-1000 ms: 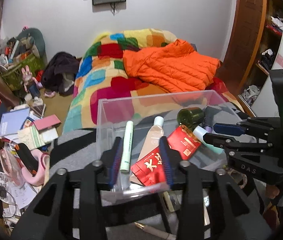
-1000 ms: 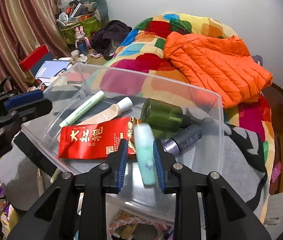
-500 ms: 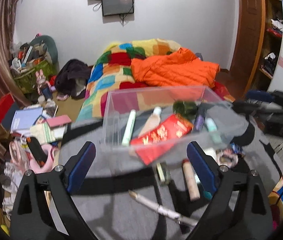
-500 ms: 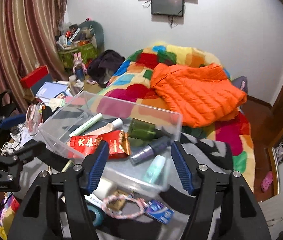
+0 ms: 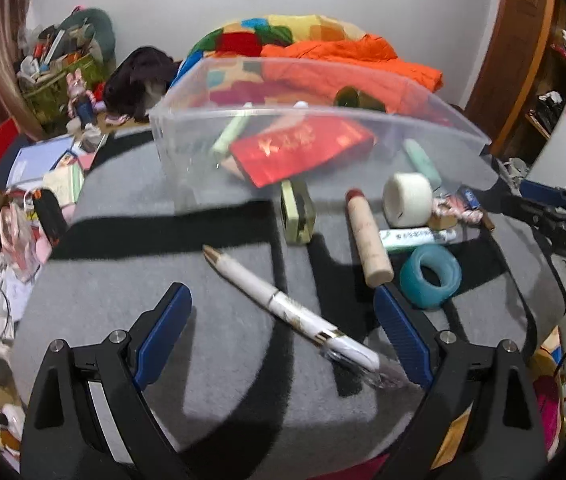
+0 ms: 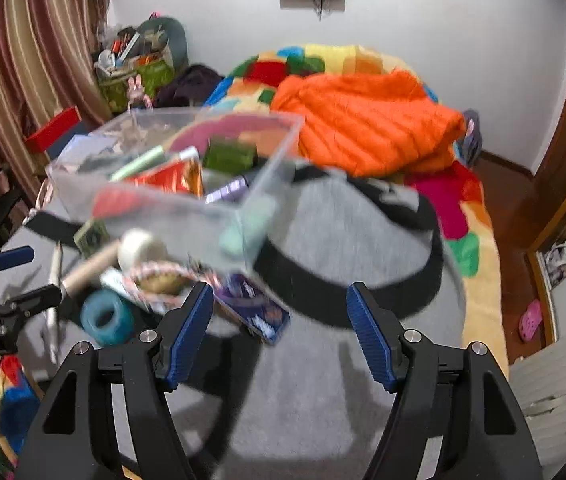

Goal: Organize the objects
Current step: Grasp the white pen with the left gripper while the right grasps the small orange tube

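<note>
Both grippers, left (image 5: 283, 332) and right (image 6: 279, 332), now pulled back from the bin (image 5: 315, 148) at twelve o'clock, jaws spread and empty, mint tube (image 5: 423, 160) dropped inside; pen (image 5: 287, 308) between left jaws likely next.

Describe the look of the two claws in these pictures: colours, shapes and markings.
The left claw and the right claw look alike: matte black angular frames with triangular cut-outs, silver screw heads at the joints, and ribbed blue pads lining each finger. No cables or sleeves show.
</note>
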